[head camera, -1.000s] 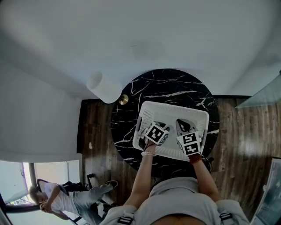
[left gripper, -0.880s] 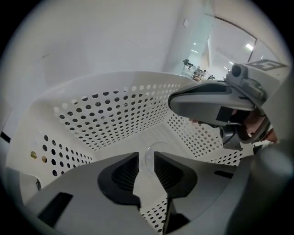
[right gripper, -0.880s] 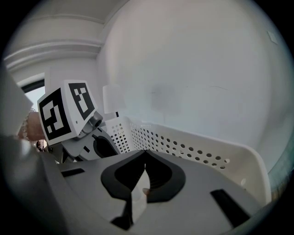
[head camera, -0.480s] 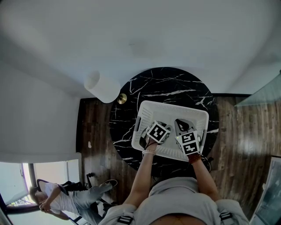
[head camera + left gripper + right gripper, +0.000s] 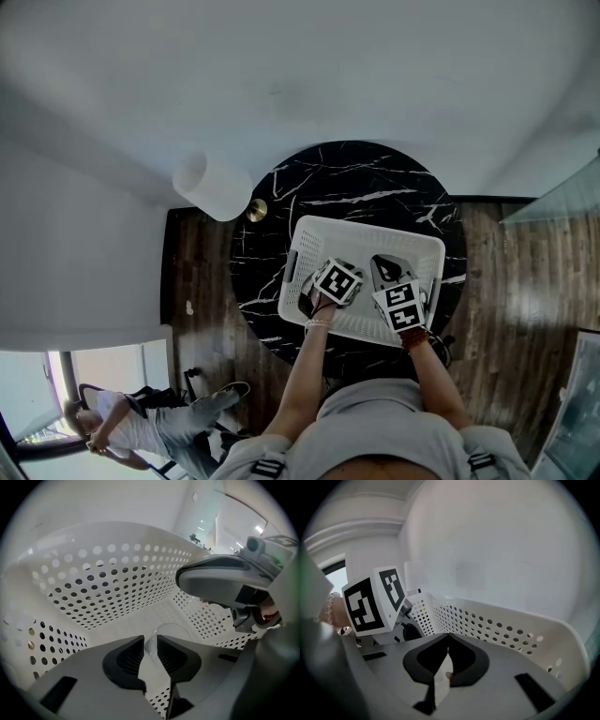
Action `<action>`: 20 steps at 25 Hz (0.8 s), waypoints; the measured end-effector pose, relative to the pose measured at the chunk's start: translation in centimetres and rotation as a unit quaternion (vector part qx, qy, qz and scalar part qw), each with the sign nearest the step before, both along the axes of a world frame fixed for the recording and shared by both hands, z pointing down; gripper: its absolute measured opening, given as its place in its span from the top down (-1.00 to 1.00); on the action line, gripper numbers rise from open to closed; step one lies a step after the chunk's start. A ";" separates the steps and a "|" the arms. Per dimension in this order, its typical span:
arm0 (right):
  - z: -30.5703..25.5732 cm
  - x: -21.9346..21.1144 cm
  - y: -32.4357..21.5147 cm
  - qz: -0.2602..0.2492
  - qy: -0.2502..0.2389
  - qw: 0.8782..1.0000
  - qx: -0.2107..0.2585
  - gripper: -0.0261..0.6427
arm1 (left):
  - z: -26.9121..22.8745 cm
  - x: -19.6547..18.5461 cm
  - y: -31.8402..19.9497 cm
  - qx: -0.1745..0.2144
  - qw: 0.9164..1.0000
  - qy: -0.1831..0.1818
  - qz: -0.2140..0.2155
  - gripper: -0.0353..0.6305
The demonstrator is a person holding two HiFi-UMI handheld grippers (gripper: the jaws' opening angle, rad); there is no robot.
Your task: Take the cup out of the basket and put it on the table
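- My left tongs (image 5: 150, 645) are narrow, and I judge they pinch the wall of the clear plastic cup (image 5: 171, 633), which sits low inside the white perforated plastic basket (image 5: 108, 588).
- My right tongs (image 5: 448, 639) are closed on nothing, just beside it.
- Still to do: lift the cup out and set it on the round black marble table (image 5: 347, 183).
- From the head view, the marker cubes (image 5: 336, 281) hide the cup. Its outline is faint, so I cannot be sure of contact.

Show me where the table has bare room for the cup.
The widest bare patch is the black marble table beyond the basket's far rim. A narrower strip runs left of the basket, toward the brass disc. Inside the basket it is crowded, with the left gripper, the right gripper and the clear cup.
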State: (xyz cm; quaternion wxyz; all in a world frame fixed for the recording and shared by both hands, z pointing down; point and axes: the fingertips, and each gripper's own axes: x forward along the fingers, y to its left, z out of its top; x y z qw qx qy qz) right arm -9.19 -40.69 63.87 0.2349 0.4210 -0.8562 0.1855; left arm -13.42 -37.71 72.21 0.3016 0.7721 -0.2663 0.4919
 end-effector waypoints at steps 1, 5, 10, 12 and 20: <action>0.0 0.0 0.0 0.000 -0.001 1.000 -0.001 0.90 | 0.1 0.0 0.0 -0.001 1.000 0.002 -0.003 0.62; 0.5 0.2 -0.3 0.002 0.003 1.000 0.001 0.90 | 0.3 0.4 -0.6 0.010 1.000 0.021 -0.005 0.63; 0.8 0.3 -0.4 0.003 0.006 1.000 0.001 0.90 | 0.3 0.3 -0.8 0.016 1.000 0.018 -0.009 0.68; 0.9 0.4 -0.3 0.003 0.006 1.000 0.000 0.90 | 0.4 0.4 -0.9 0.018 0.999 0.023 -0.012 0.68; 0.8 0.5 -0.3 0.004 0.005 1.000 -0.002 0.90 | -0.2 -0.2 -1.2 0.027 0.999 0.008 -0.019 0.74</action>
